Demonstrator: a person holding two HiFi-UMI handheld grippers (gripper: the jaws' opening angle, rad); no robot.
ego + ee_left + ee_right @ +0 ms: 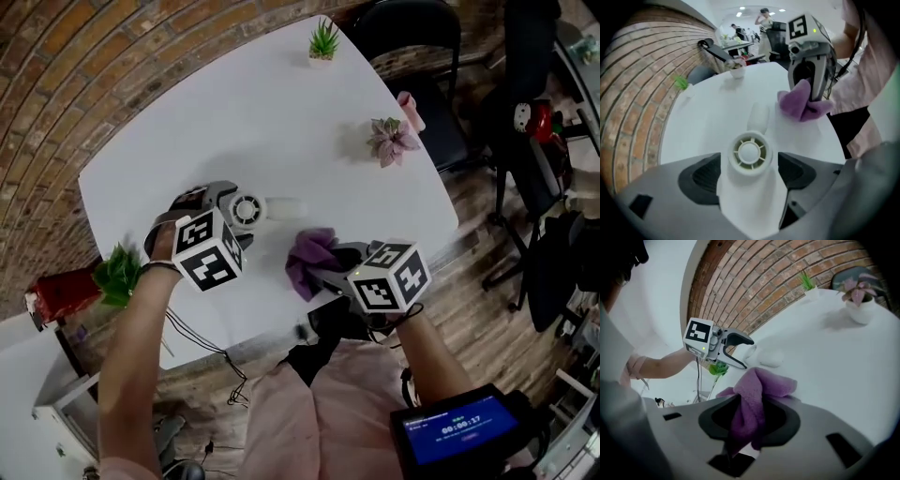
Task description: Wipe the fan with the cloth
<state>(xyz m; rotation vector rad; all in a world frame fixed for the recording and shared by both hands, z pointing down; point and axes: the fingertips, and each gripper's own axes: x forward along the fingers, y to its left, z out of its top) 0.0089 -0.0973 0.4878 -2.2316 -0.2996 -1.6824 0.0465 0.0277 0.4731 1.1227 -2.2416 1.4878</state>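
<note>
Your left gripper (749,177) is clamped on the small white plastic handheld fan (749,152), at the near side of the white table (281,131). Right gripper (752,420) pinches the purple fleecy cloth (759,385), just beside the fan. Risks: wipe pressure twists the fan in the jaws; loose cloth snags the vanes. No brand legible; screen (459,429) text is too blurred to read.

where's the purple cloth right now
In the head view the purple cloth is clamped in the right gripper, near the table's front edge, just right of the white fan.
</note>
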